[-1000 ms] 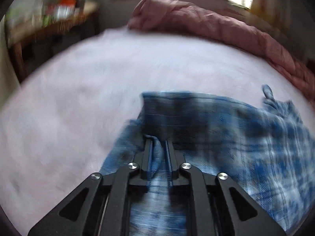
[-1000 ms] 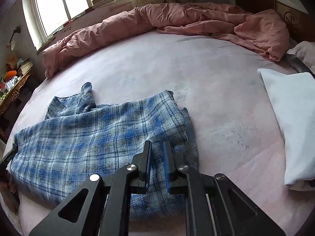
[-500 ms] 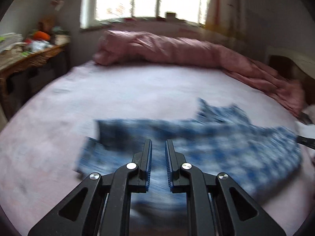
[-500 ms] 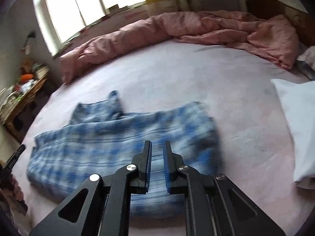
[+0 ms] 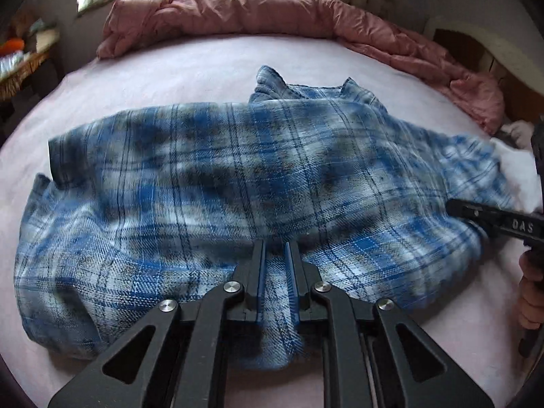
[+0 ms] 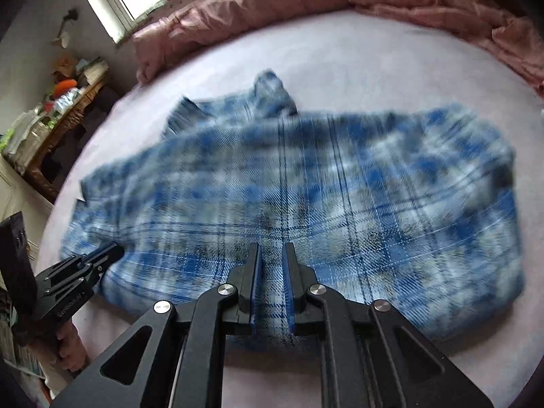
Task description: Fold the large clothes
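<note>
Between my left fingers (image 5: pixel 274 278) a strip of the blue plaid flannel shirt (image 5: pixel 238 183) is pinched, the blue pads closed on the near hem so that a tongue of cloth runs down through the gap. My right fingers (image 6: pixel 271 282) grip the same hem further along, closed on the fabric in the same way. In the left view the right gripper (image 5: pixel 493 221) shows at the shirt's edge, with the hand (image 5: pixel 530 302) behind it. The shirt lies spread across the pink bed sheet (image 5: pixel 204 64), collar (image 5: pixel 268 81) pointing away from me toward the rumpled pink duvet (image 5: pixel 272 13).

To do this fold well, I judge that I should keep both grips firm and level with each other, carry the hem away from me at the same pace with both hands, and lay it down square to the collar edge (a lagging hand would skew the crease). The cloth is soft and will sag between my two grips, so a little tension sideways should help.

Against a second ago, the shirt fills much more of both views and lies squarer in front of me. Half a second ago both pairs of fingers showed nothing clearly between them; now each has plaid in its gap.
</note>
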A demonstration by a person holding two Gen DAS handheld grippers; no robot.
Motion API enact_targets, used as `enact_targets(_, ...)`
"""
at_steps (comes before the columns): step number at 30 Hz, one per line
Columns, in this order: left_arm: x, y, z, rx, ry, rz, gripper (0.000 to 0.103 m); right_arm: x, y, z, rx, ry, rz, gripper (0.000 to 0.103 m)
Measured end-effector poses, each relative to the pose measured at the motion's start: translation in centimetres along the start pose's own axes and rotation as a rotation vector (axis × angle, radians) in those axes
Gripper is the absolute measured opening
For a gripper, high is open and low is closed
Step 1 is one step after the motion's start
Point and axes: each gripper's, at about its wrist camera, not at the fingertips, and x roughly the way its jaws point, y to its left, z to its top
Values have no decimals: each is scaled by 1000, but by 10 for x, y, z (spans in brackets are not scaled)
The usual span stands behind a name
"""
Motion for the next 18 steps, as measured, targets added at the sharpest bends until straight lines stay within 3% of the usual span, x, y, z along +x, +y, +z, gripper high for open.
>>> enact_targets(6, -1, 4, -2, -10, -16, -13, 13, -30, -2, -13, 25, -129, -48, 16)
enact_targets(7, -2, 4, -2, -11, -19, -13, 13, -40, -9, -18, 79, -164, -60, 29)
enact_targets(8, -2, 3, -3, -6, -21, -9, 13, -51, -18, -25, 134, -193, -66, 49)
enact_targets(10, -1, 1, -2, 5, -25, 4, 13, -67, -33, -37, 228, -231, -65, 69)
enact_targets(12, 0, 0, -1, 9, -26, 7, 13, -83, -53, -53, 347, -262, -79, 76)
enact_targets(14, -1, 3, -1, 0, -26, -3, 13, -91, -71, -66, 464, -280, -154, 87)
enact_targets(16, -2, 4, 0, -11, -32, -10, 13, -89, -88, -72, 547, -279, -208, 87)
enact_targets(18, -3, 5, -1, -21, -42, -7, 13, -82, -95, -68, 530, -287, -204, 87)
